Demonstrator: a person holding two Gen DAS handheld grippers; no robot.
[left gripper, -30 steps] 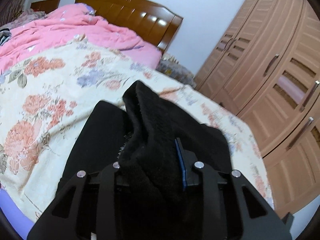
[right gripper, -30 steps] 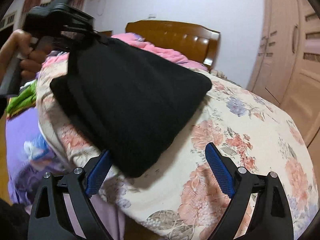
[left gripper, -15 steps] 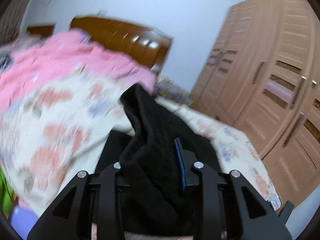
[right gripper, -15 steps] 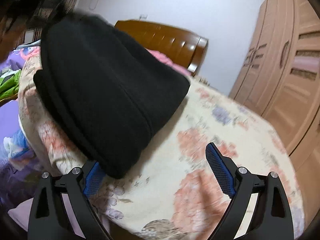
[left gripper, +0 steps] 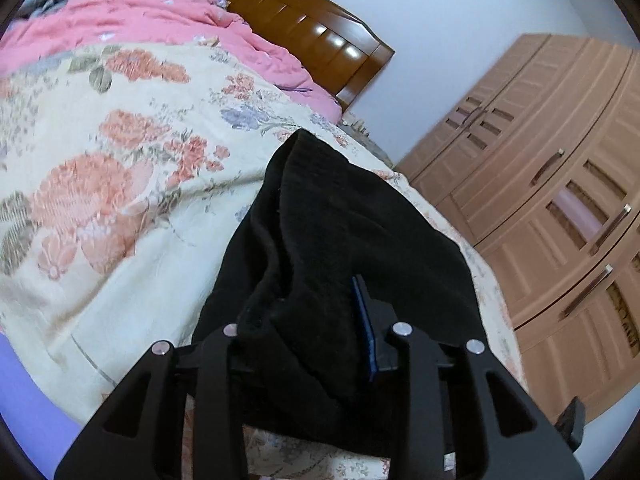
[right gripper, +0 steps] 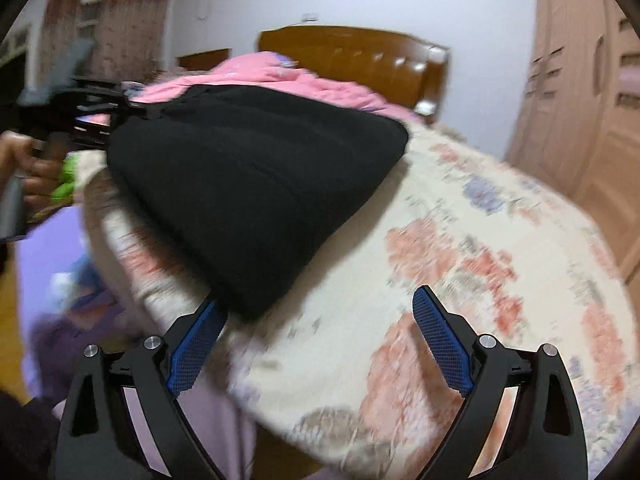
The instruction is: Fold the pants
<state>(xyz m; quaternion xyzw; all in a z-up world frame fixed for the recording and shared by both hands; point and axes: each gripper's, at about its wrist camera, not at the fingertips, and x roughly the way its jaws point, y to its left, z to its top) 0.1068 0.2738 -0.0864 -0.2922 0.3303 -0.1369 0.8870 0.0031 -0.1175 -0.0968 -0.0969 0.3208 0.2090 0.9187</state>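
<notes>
The black pants point(left gripper: 360, 220) lie folded on the floral quilt point(left gripper: 120, 184), one end bunched up between the fingers of my left gripper point(left gripper: 308, 300). Its jaws are opening, but the cloth still sits pinched against the blue pad point(left gripper: 362, 320). In the right wrist view the pants point(right gripper: 256, 176) form a thick dark wedge across the bed's near corner. A hand holds the left gripper point(right gripper: 96, 116) at their far left end. My right gripper point(right gripper: 318, 300) stands open just in front of the pants' near corner, which rests by its left pad point(right gripper: 200, 340); nothing is between the fingers.
A pink duvet point(left gripper: 140, 12) is heaped by the wooden headboard point(left gripper: 312, 28). A tall wooden wardrobe point(left gripper: 560, 200) stands right of the bed. Purple bedding point(right gripper: 52, 248) and something green point(right gripper: 68, 180) lie off the bed's left edge.
The left gripper has come down and shifted sideways with the pants' end, so the raised cloth now lies lower and flatter on the quilt. The right gripper stays open in nearly the same spot.
</notes>
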